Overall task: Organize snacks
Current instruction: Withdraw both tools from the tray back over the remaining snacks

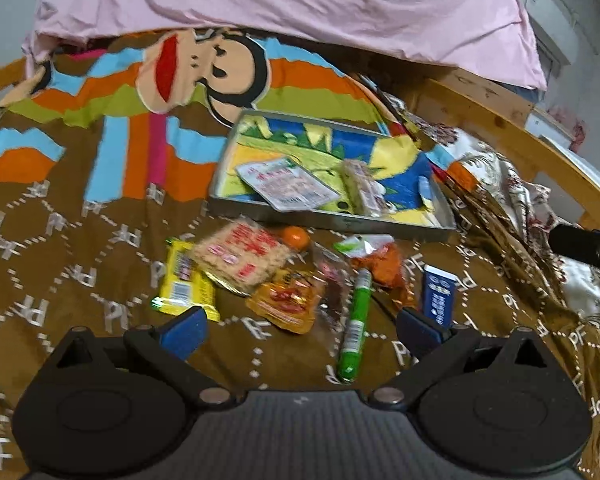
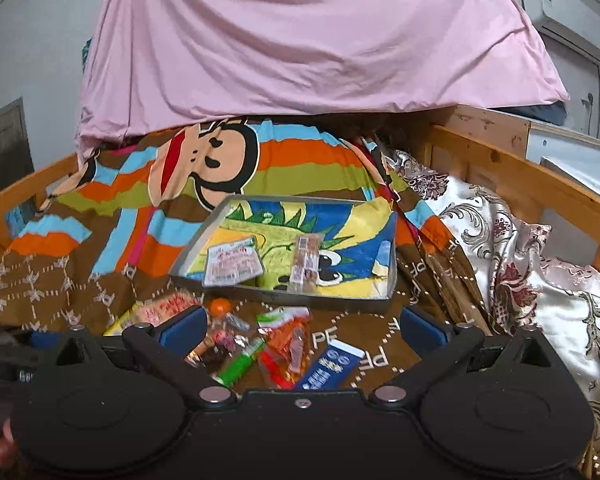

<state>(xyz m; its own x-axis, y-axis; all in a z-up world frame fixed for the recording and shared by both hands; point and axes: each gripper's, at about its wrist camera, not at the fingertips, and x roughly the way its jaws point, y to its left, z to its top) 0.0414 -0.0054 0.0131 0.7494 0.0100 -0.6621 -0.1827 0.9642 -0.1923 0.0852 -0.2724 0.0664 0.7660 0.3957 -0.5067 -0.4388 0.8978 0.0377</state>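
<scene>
A metal tray [image 1: 336, 222] [image 2: 284, 300] lined with a bright cartoon print lies on the brown bedspread; it holds a flat pink packet [image 1: 292, 188] [image 2: 232, 266], a long snack bar [image 1: 360, 188] [image 2: 306, 268] and a small blue-white sachet [image 1: 425, 192]. In front of it lie loose snacks: a yellow packet [image 1: 184, 284], a cracker pack [image 1: 242, 258], an orange round sweet [image 1: 294, 237] [image 2: 220, 306], an orange sauce pouch [image 1: 286, 300], a green stick [image 1: 356, 320] [image 2: 240, 362] and a blue box [image 1: 439, 290] [image 2: 330, 366]. My left gripper [image 1: 300, 330] hangs open over the pile. My right gripper [image 2: 302, 328] is open too, holding nothing.
A pink sheet [image 1: 292, 0] [image 2: 300, 40] drapes over the back of the bed. A wooden bed rail [image 1: 512, 132] [image 2: 520, 176] runs along the right, with a floral satin quilt [image 2: 540, 264] bunched against it. The other gripper's dark body [image 1: 584, 246] pokes in at right.
</scene>
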